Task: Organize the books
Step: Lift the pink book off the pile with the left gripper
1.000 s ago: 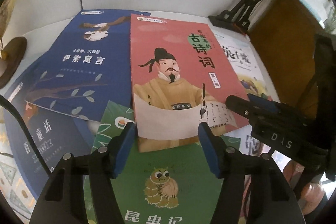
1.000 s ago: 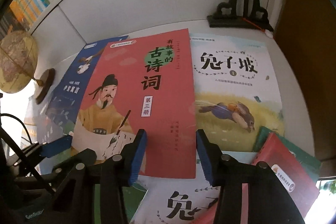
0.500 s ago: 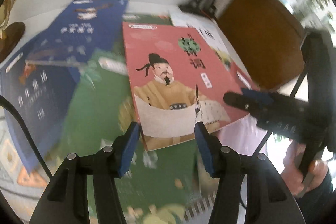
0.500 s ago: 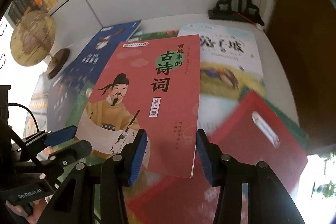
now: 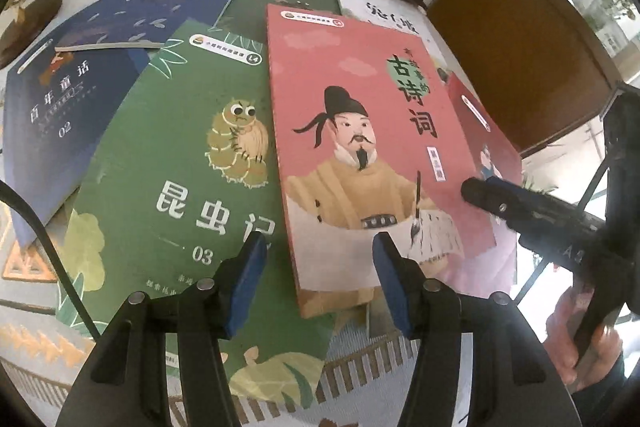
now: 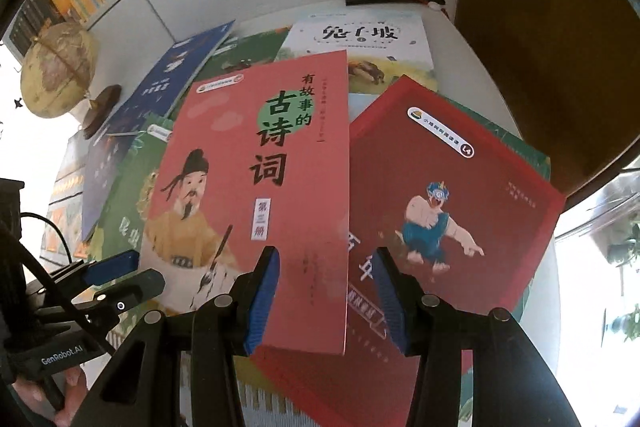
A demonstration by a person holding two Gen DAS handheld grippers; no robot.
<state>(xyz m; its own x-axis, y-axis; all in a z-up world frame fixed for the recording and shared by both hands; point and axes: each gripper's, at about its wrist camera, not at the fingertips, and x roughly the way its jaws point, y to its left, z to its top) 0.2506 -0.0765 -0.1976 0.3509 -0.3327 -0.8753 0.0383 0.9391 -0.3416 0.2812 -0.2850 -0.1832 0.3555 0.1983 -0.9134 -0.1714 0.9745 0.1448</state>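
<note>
Working the pink poetry book (image 5: 360, 131) from both near corners, neither hand the nearer.
Straddling its near left corner with the left gripper (image 5: 318, 259), jaws about half apart and just eased wider, pads pinching nothing. Straddling the near right corner with the right gripper (image 6: 326, 275), jaws a bit narrower, also clamping nothing; hard to tell whether the tips are touching the cover. Running lengthwise straight away from both tools, overlapping the green insect book (image 5: 180, 167) and the red book (image 6: 440, 187), white rabbit book (image 6: 360, 35) waiting farther back.
</note>
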